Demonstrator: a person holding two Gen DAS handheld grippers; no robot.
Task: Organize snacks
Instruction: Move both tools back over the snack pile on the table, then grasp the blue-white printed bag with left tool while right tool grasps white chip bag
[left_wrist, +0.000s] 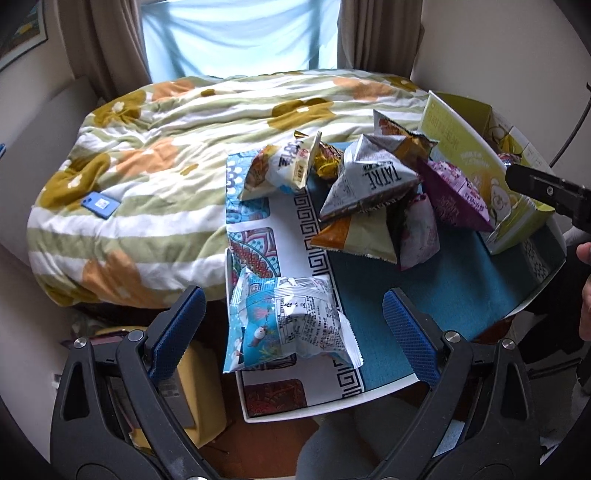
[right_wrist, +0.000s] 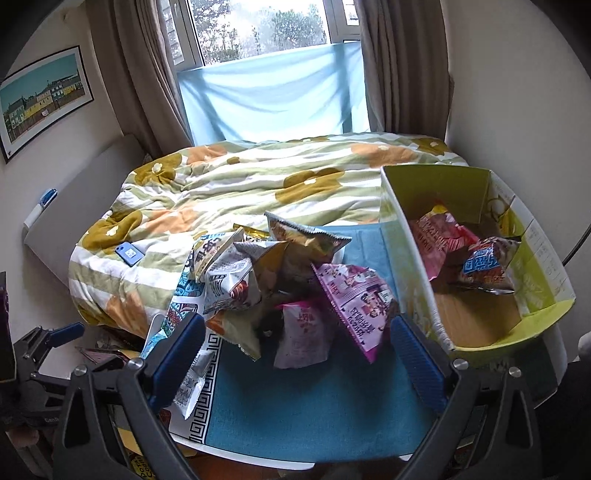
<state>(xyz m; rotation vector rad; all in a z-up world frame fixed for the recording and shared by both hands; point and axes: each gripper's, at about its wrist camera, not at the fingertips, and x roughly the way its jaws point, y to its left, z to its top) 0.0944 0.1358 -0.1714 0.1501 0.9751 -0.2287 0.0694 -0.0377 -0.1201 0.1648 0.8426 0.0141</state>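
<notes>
Snack bags (right_wrist: 295, 280), a loose heap of crinkled foil packets in grey, orange, pink and purple, sit mid-counter on the teal mat with the white key-pattern border (right_wrist: 295, 398), just left of the yellow-green cardboard box (right_wrist: 413, 258). Two more packets, one red (right_wrist: 436, 236) and one with a blue label (right_wrist: 487, 266), lie inside that box on its brown floor. One light-blue and white packet (left_wrist: 288, 321) lies apart from the heap, on the counter corner farthest from the box, overhanging the mat's border. A white-and-yellow packet (left_wrist: 280, 170) leans on the heap's side away from the box.

Left tool (left_wrist: 295, 332): jaws wide open, blue pads either side of the light-blue packet, not touching it. Right tool (right_wrist: 299, 362): jaws wide open, nothing gripped, the heap's pink packets lying beyond the pads.

Bed with green-striped floral quilt (left_wrist: 166, 166) abuts the counter behind the box; small blue phone (left_wrist: 100, 204) lies on it.
</notes>
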